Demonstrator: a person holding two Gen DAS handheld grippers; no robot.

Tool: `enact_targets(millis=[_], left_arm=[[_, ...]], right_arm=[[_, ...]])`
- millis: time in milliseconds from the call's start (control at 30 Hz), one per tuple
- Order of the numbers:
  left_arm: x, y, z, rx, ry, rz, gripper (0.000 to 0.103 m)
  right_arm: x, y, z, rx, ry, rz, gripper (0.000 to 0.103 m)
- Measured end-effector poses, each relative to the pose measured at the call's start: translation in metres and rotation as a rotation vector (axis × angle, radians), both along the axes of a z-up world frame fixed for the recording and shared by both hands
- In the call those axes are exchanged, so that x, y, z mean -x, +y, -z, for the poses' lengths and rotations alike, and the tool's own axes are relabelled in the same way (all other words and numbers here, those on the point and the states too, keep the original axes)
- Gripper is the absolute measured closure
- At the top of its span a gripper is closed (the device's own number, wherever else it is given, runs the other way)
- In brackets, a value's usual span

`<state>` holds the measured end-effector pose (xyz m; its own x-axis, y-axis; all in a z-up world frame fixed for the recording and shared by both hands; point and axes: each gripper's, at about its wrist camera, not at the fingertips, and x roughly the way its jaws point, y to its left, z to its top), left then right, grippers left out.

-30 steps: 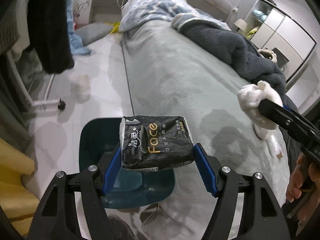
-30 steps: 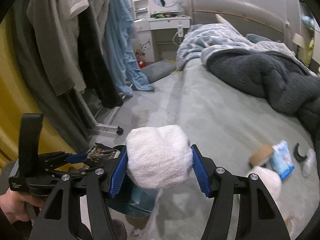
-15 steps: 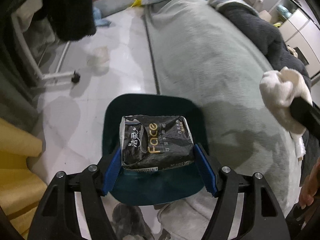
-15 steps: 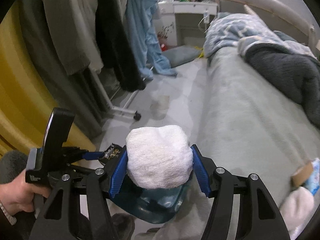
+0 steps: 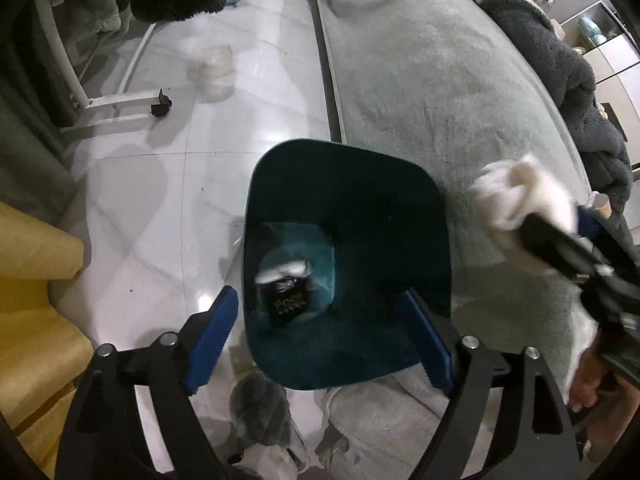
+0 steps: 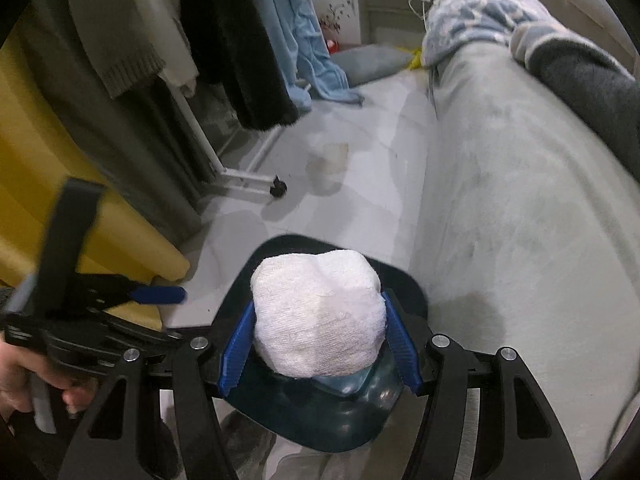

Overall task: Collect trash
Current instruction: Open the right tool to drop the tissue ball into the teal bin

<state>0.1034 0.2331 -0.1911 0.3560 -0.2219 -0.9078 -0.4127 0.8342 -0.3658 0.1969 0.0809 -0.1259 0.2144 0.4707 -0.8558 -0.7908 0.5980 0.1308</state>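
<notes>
Looking down through my left wrist camera, I see the left tool [image 5: 318,326] with its blue pads spread apart and nothing between them; its jaws have just been opening. Below it the dark teal bin [image 5: 424,216] stands on the pale tiled floor [image 5: 168,184], hard against the grey-green bed [image 5: 432,80]. The black tissue pack [image 5: 286,304] lies at the bottom of the bin, a white crumple beside it; its gold lettering is too blurred to read here. At the right edge, the right tool [image 5: 532,220] shows with a white cloth wad [image 5: 516,192] in its grip, over the bed's edge just beside the bin. Switching to my right wrist camera, the right tool [image 6: 318,330] is clamped on the white cloth wad [image 6: 320,312], both blue pads pressing its sides, above the bin's rim [image 6: 408,284]. At left, a hand [image 6: 16,376] holds the left tool [image 6: 160,295], blurred. Clothes [image 6: 224,40] hang on a white wheeled rack [image 6: 244,180] beyond; I find no legible writing in this view.
</notes>
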Motion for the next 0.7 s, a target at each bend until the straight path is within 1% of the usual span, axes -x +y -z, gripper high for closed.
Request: enact_targets(millis=[167, 300, 400, 567, 700], left_arm=[[0.005, 0.007, -0.014, -0.029, -0.053, -0.010, 0.016], [0.006, 0.011, -0.026, -0.048, -0.105, -0.008, 0.016], [0.006, 0.012, -0.038, -0.094, -0.149, -0.004, 0.016], [0.010, 0.016, -0.063, -0.123, -0.255, -0.030, 0.016], [0.014, 0.016, -0.083, -0.175, -0.336, -0.029, 0.017]], right_arm=[[-0.001, 0.005, 0.024, 0.038, 0.037, 0.017, 0.041], [0.001, 0.009, 0.043, 0.058, 0.086, 0.030, 0.041], [0.010, 0.018, 0.056, 0.095, 0.089, 0.009, 0.041], [0.016, 0.023, 0.071, 0.141, 0.082, -0.003, 0.041], [0.013, 0.017, 0.081, 0.157, 0.098, 0.011, 0.041]])
